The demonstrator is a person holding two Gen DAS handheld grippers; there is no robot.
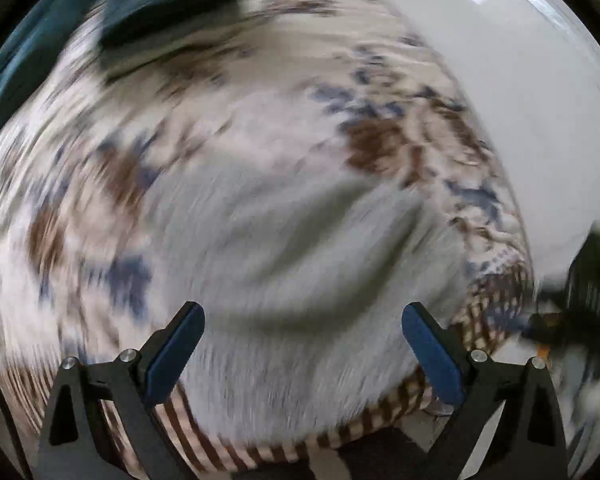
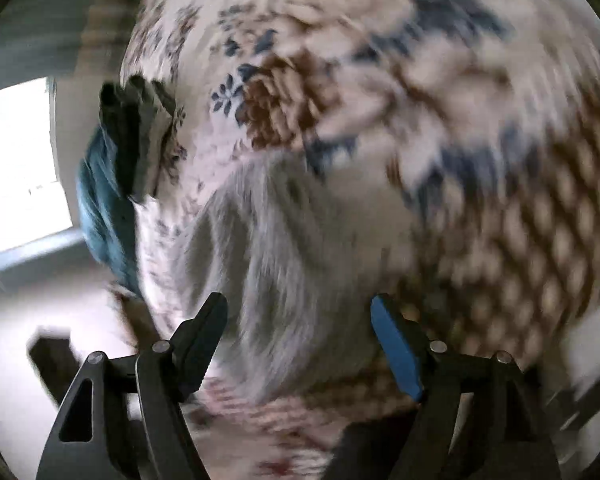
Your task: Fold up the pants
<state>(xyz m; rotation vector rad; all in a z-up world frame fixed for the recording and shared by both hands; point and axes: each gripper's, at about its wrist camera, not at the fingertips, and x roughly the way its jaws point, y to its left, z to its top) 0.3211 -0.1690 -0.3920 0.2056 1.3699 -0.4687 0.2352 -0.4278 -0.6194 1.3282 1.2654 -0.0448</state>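
Two fisheye wrist views, both heavily smeared by motion blur. Left wrist view, from left to right: dark teal cloth (image 1: 12, 60) curving along the upper left edge, with a folded dark garment (image 1: 168, 4) just beside it at top; a floral bedspread (image 1: 72, 184) in white, brown and blue filling the left and centre; pale grey pants (image 1: 300, 264) lying on that bedspread in the lower centre, creased into soft folds; left gripper (image 1: 302, 350) at the bottom, jaws spread wide, blue pads facing each other with only grey fabric seen beyond the gap, nothing pinched, contact with the cloth impossible to judge; white wall (image 1: 532, 112) at right, and a dark blurred shape at the right edge, unidentifiable. Right wrist view, from left to right: bright window (image 2: 16, 168) at the left edge; teal cloth (image 2: 104, 216) and stacked dark garments (image 2: 132, 136) beside the bedspread edge; grey pants (image 2: 284, 264) in the lower centre on the same floral cover (image 2: 440, 100); right gripper (image 2: 298, 344) at the bottom, jaws parted widely, empty, hanging over the pants near their edge; checked brown pattern across the right side.
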